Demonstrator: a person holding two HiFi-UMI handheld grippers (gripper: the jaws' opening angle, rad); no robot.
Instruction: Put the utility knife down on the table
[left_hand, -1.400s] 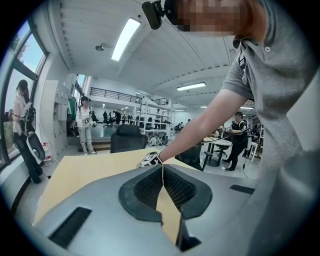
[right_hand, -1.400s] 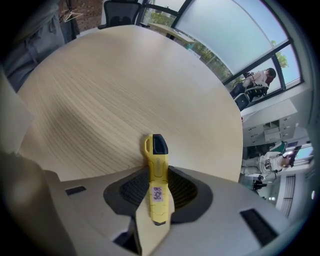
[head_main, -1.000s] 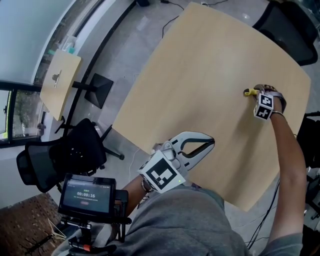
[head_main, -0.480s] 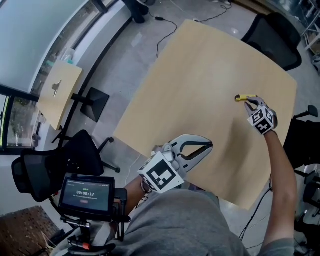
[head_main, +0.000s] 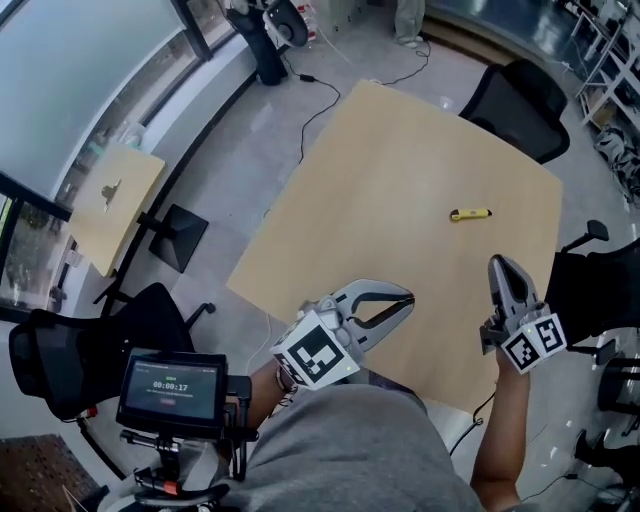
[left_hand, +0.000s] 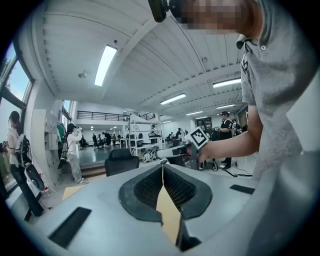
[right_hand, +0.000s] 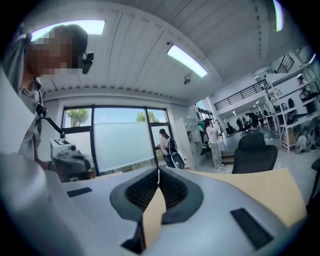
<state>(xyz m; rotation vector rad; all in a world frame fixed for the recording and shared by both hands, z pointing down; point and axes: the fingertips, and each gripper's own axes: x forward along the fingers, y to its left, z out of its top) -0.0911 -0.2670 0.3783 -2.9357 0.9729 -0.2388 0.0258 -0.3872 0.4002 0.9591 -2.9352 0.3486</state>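
The right gripper (head_main: 500, 268) has drawn back, its jaws just closed on nothing – the utility knife (head_main: 470, 214) lies alone on the table (head_main: 380, 170), the left gripper (head_main: 405, 297) is also closed and empty – so the task looks done

One utility knife (head_main: 470, 214); one table (head_main: 400, 170); two grippers: left gripper (head_main: 405, 297), right gripper (head_main: 498, 264).

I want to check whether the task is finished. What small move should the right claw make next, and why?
Probably none, only rest the right claw by the edge of the table. The knife lies flat on the table, apart from both claws. The right claw's jaws have just been closing and now meet on nothing; the left claw is shut and empty too.
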